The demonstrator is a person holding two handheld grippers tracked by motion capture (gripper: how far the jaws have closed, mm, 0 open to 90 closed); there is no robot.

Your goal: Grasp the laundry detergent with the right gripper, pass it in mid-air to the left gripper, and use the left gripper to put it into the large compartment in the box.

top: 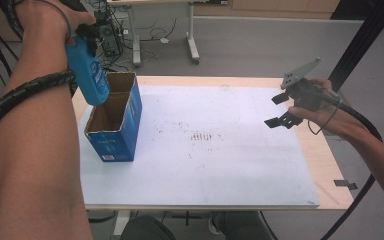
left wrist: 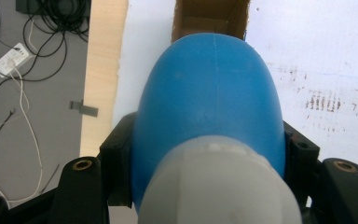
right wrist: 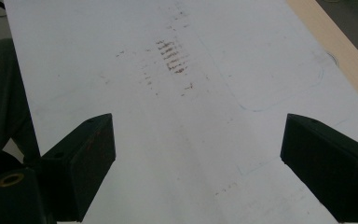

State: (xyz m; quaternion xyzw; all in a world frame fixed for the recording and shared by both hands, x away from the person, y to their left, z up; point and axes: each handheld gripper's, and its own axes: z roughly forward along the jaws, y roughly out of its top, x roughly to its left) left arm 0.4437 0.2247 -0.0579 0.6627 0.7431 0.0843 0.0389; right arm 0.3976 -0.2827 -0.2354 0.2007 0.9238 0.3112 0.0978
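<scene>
- Left gripper (top: 87, 42) up high at the far left of the table (top: 325, 165), fingers (left wrist: 116, 158) squeezed tight on both sides of the blue bottle (top: 87, 70).
- Bottle hanging bottom down, cap end up by the hand, tilted a little, long way running from the hand down toward the box.
- Open cardboard box (top: 117, 120), blue outside and brown inside, standing right under the bottle, mouth facing up.
- Bottle bottom just at the near-left edge of the box mouth, maybe a bit inside; hard to tell if touching the flap.
- Next move, by guess: straight down into the box, so bottle bottom over the hole matters most.
- Left hand the near one by far; right gripper (top: 285, 107) well apart, over the right side of the table, fingers (right wrist: 81, 163) wide open and holding nothing.
- In the left gripper view, big round bottle (left wrist: 209, 112) blocking most of the box (left wrist: 212, 18), just its far brown wall peeking over the top.
- Inside floor of the box in shadow, so hard to see if anything lies in there.
- Words on the bottle too small to read.
</scene>
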